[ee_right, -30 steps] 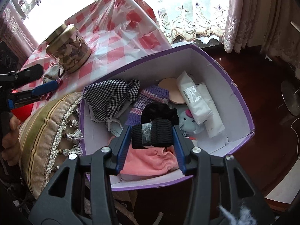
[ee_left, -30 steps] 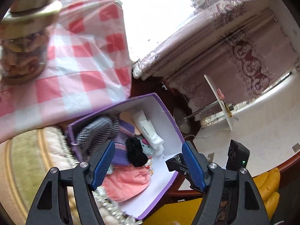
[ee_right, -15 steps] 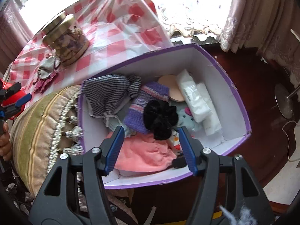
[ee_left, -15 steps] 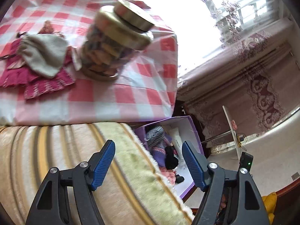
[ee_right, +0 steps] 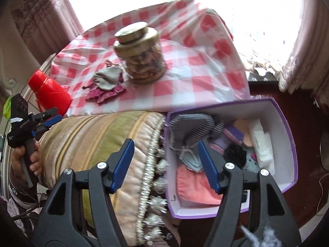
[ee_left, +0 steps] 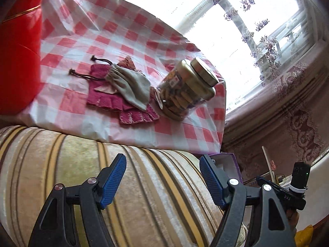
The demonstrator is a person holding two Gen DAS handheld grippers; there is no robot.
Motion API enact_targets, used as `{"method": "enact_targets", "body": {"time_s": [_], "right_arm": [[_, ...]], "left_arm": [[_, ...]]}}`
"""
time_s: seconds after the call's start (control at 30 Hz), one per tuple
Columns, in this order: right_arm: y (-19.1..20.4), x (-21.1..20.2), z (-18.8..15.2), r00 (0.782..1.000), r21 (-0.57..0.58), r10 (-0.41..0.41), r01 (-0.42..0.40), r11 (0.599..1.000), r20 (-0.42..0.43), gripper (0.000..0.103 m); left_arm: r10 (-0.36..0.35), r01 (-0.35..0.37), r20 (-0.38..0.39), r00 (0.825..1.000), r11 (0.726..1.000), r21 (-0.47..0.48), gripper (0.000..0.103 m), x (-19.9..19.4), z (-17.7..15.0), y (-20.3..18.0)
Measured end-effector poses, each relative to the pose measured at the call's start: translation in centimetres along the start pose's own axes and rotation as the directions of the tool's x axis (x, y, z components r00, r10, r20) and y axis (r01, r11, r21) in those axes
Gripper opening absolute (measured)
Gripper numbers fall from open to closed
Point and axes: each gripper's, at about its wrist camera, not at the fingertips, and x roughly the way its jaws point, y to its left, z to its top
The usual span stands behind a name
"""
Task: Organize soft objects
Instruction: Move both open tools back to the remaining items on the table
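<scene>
Left gripper (ee_left: 162,181) empty, blue-padded fingers spread wide, above striped green-gold velvet bolster cushion (ee_left: 144,185), aimed far toward grey drawstring cloth pouch (ee_left: 131,86) lying on magenta knitted cloth (ee_left: 115,100) on red-white checked tablecloth (ee_left: 102,41); likely next pick-ups.

Pouch touches gold-lidded glass jar (ee_left: 187,88) on right; grasp from left end safer.

Right gripper (ee_right: 166,164) also empty, fingers apart, over near-left edge of purple-rimmed white cardboard box (ee_right: 285,123), the collection bin, beside cushion, already packed with soft items.
</scene>
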Motion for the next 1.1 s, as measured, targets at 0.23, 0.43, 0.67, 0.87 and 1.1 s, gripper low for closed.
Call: {"method": "enact_targets", "body": {"time_s": [0.23,0.43,0.67,0.87,1.1], "right_arm": [[4.5,-0.8,1.9,0.999,-0.089,0.026,-0.023,0.996,0.032,0.071],[7.7,0.2,3.8,0.998,-0.136,0.047,-0.042,0.990,0.036,0.073],[11.5,2.7,6.0,0.997,-0.202,0.080,-0.076,0.977,0.011,0.074],[13.9,5.6,7.3,0.995,-0.251,0.095,-0.100,0.963,-0.031,0.074],[15.3,9.2,8.3,0.992,-0.278,0.093,-0.114,0.954,-0.088,0.074]], "left_arm": [[0.002,0.003,0.122,0.993,0.999,-0.043,0.075,-4.4,2.2,2.7],[0.033,-0.022,0.189,0.981,0.998,-0.062,0.075,-6.7,4.0,4.6],[0.047,-0.039,0.210,0.977,0.998,-0.039,0.075,-6.5,5.9,4.9],[0.067,-0.065,0.156,0.986,0.998,-0.016,0.075,-3.1,8.1,4.7],[0.123,-0.124,0.029,0.992,0.992,0.021,0.074,3.7,11.2,4.9]]}}
